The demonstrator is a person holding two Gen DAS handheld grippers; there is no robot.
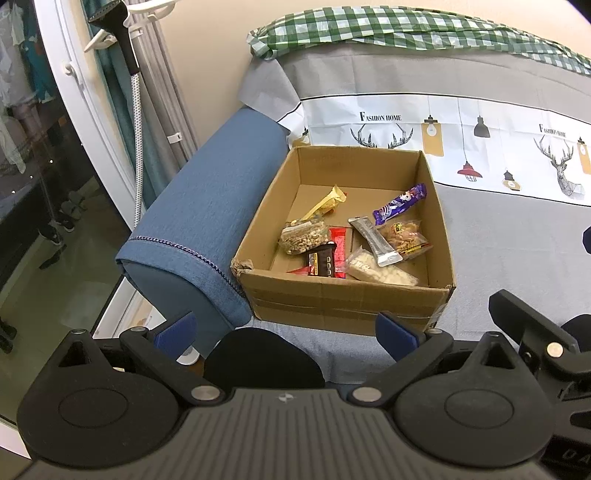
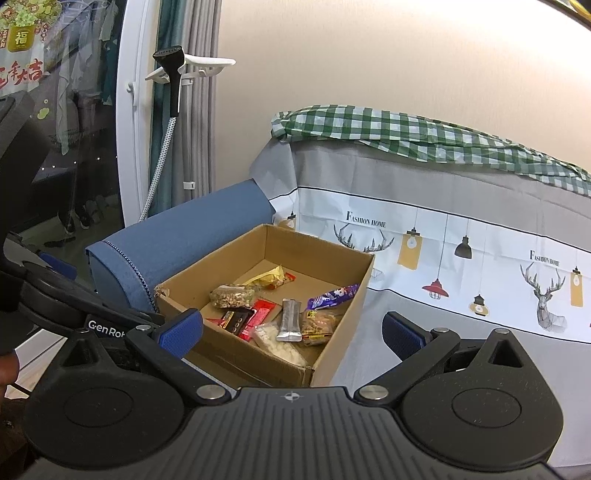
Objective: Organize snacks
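An open cardboard box sits on a grey-covered sofa seat against the blue armrest; it also shows in the right wrist view. Inside lie several snacks: a purple wrapper, a silver pouch, a nut bag, a red bar, a yellow packet and a white puffed snack. My left gripper is open and empty, just before the box's near wall. My right gripper is open and empty, near the box's front corner.
The blue armrest flanks the box on the left. A printed white and grey cover drapes the sofa back, with green checked cloth on top. A garment steamer and glass door stand to the left.
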